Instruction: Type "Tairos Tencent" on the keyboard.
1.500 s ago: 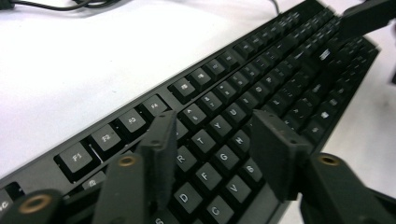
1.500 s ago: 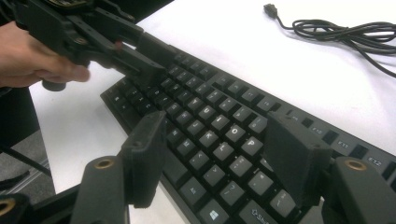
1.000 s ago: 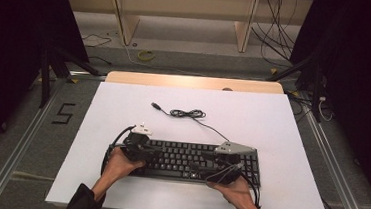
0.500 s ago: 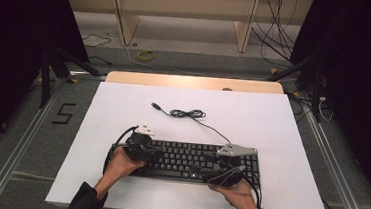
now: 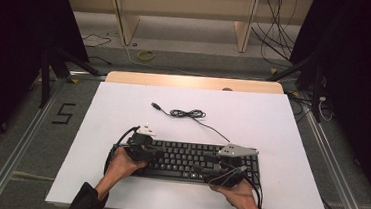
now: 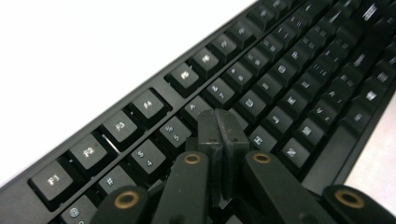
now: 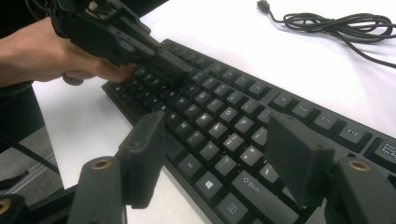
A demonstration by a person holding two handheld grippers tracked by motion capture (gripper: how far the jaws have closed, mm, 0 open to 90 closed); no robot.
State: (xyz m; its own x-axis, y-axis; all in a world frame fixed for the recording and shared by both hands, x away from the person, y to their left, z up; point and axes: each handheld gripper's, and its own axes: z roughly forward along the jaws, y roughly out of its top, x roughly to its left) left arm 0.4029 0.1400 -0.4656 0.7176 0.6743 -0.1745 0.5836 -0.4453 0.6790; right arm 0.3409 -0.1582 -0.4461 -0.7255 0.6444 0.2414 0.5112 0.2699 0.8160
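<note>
— White board (image 5: 123, 109) covers the table in the high view, with a wooden shelf (image 5: 180, 14) and loose wires on the floor at the top of the frame. What sits on it?

— A black keyboard (image 5: 189, 160) lies in the lower middle of the frame, its long side running left to right. Its cable (image 5: 188, 113) runs up from it and ends in a small coil near the centre of the board.

— And the two tools?

— The left gripper (image 5: 157, 155) is over the left end of the keyboard. In the left gripper view its jaws are pressed together with nothing between them, and the tips (image 6: 219, 128) point down at the keys just below the number row.

— The other one?

— The right gripper (image 5: 214, 164) hangs over the right end of the keyboard. In the right gripper view its jaws stand wide apart above the lower rows of keys, gripping nothing.
</note>
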